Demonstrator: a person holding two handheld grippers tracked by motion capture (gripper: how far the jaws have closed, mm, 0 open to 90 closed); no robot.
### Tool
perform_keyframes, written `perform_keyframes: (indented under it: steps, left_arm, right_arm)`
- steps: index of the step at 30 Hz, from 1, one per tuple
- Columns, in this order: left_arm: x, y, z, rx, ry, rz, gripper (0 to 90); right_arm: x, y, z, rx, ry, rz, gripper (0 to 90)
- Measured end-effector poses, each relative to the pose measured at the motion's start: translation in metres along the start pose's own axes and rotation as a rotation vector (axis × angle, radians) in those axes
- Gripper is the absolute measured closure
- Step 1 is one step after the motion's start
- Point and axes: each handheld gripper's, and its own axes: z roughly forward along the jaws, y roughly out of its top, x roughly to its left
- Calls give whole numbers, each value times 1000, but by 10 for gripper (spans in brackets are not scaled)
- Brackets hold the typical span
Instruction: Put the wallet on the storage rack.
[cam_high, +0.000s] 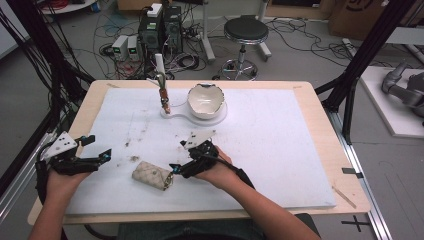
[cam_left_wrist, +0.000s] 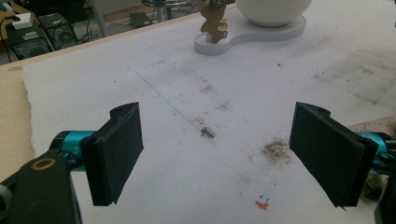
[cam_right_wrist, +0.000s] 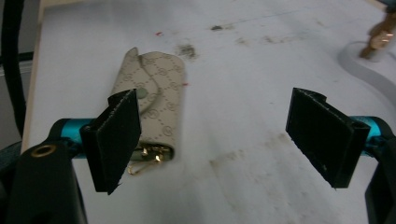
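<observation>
**Key pouch beside right gripper, not gripped**

White bowl sat on its white stand at the table's far side; contents not visible. Beige key pouch lay flat near the front edge. Right gripper had fingers wide, left finger overlapping the pouch. Left gripper also wide, well apart. Pouch clasp partly hidden.

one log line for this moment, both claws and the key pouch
left claw: open, empty, left of pouch | right claw: open, at pouch's ring end | key pouch: flat on white mat, snapped shut, ungrasped
</observation>
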Motion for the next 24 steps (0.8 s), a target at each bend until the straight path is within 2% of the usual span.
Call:
perform_keyframes:
  steps: [6,10,15,18,21,24]
  left_arm:
    - [0,0,0,0,1,1,174]
    - [0,0,-1,-1,5,5,174]
    - [0,0,-2,-4,9,2,174]
    - [0,0,-3,-3,10,3,174]
    - [0,0,-3,-4,11,3,174]
    - [1,-1,-3,-3,11,3,174]
  right_arm:
    - [17,4,26,54,51,-32,185]
    - [27,2,41,104,75,-9,184]
    - [40,0,55,140,103,-25,184]
    - [45,-2,62,179,93,-45,184]
    - [45,-8,68,221,84,-38,177]
    - [46,-10,67,204,78,-39,177]
